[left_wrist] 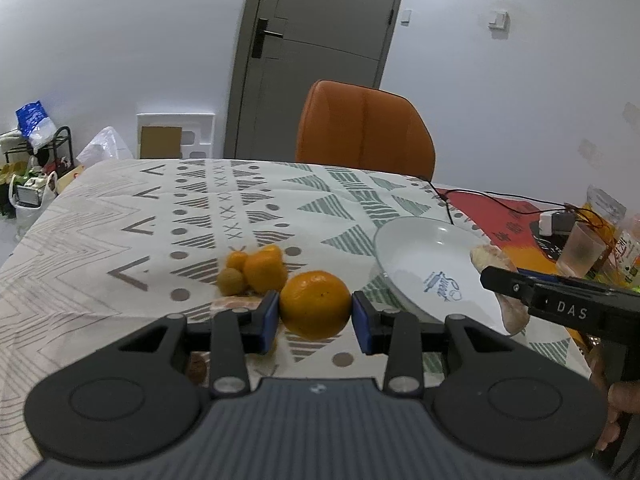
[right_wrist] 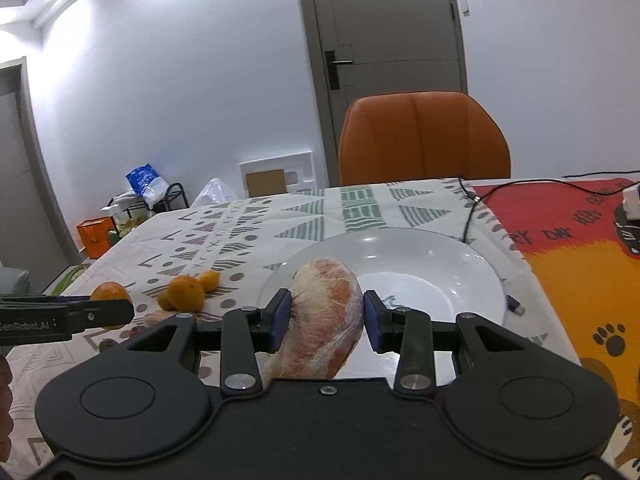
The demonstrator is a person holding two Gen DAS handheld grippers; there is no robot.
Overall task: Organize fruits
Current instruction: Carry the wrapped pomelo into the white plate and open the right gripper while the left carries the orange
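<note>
Resting between two blue pads, a round orange [left_wrist: 315, 305] is clamped at its sides by the left gripper [left_wrist: 315, 312], raised a little above the patterned tablecloth [left_wrist: 120, 240]. In the left wrist view the orange sits at the centre. At about 10 o'clock from it, a small cluster of fruit [left_wrist: 256, 272] lies on the cloth: two orange pieces and one smaller brownish-yellow one, touching each other. At 3 o'clock from the orange, a white plate [left_wrist: 424, 264] lies on the table.

In the right wrist view, the right gripper [right_wrist: 325, 320] holds a peeled citrus segment [right_wrist: 326, 312], orange flesh streaked with white pith, its blue pads pressing on both sides. The segment hangs over the near rim of the white plate [right_wrist: 440, 272], which fills the centre of this view. At 9 o'clock, the left gripper [right_wrist: 116, 312] enters from the frame edge with its orange [right_wrist: 110, 294] partly hidden behind its black finger. The fruit cluster [right_wrist: 188, 290] lies just beyond, at 10 o'clock from the segment.

Farther out, an orange chair [right_wrist: 424, 140] stands at the table's far edge at 12 o'clock, with a grey door [right_wrist: 384, 32] behind it. A red and yellow mat [right_wrist: 580, 248] covers the table at 3 o'clock, crossed by a black cable [right_wrist: 472, 208].
</note>
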